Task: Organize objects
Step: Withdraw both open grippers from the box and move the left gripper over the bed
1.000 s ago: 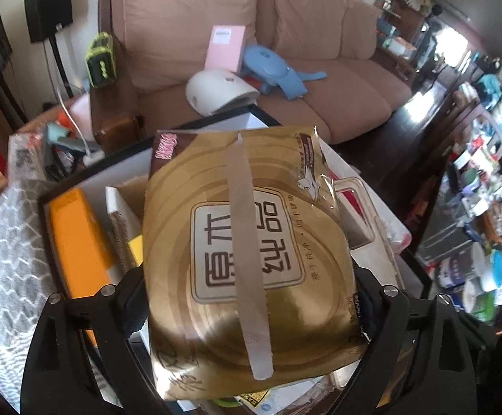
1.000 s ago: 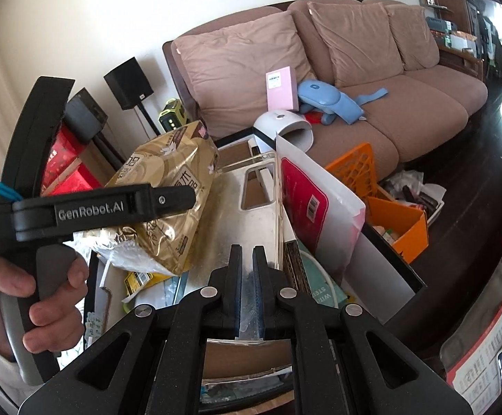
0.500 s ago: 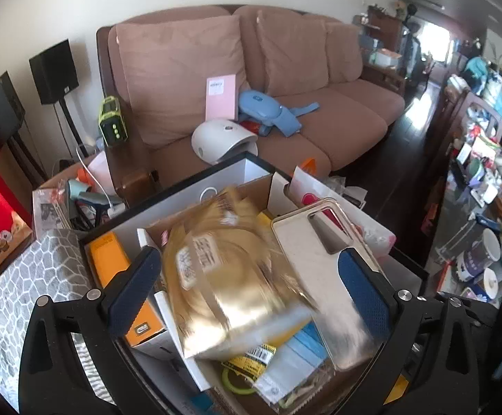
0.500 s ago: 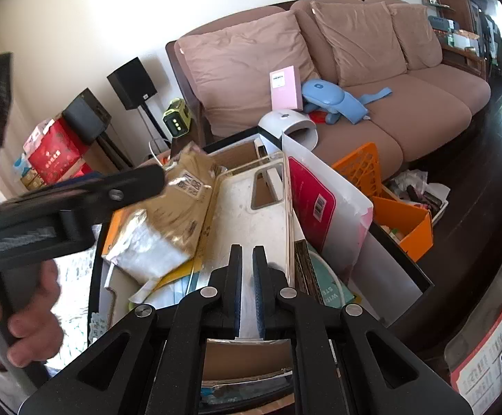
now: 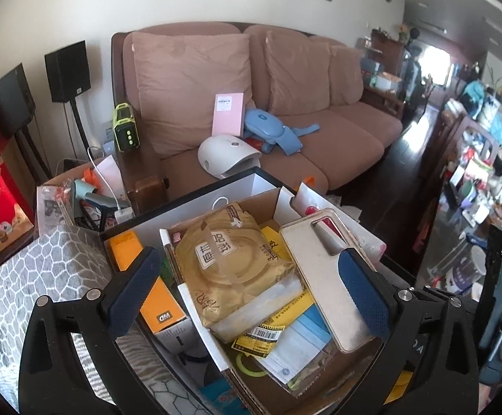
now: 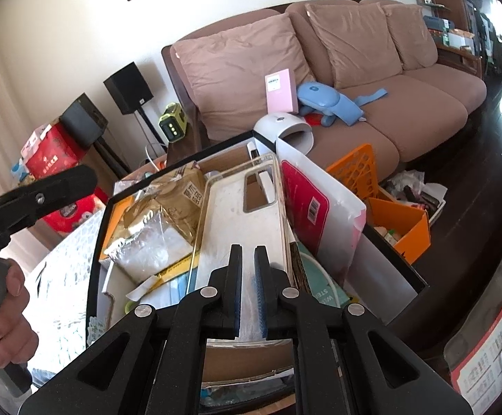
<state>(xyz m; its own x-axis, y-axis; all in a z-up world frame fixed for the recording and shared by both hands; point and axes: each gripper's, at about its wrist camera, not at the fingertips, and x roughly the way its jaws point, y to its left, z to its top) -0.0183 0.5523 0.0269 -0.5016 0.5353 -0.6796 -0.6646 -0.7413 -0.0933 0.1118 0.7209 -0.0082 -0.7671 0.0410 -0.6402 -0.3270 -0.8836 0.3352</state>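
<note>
The gold bag lies crinkled in the box; left tool gapes wide, empty; right tool pinches the phone case.

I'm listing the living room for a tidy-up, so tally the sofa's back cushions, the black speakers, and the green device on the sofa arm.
Back cushions: 3
Black speakers: 2
Green device: 1
Total: 6
</note>
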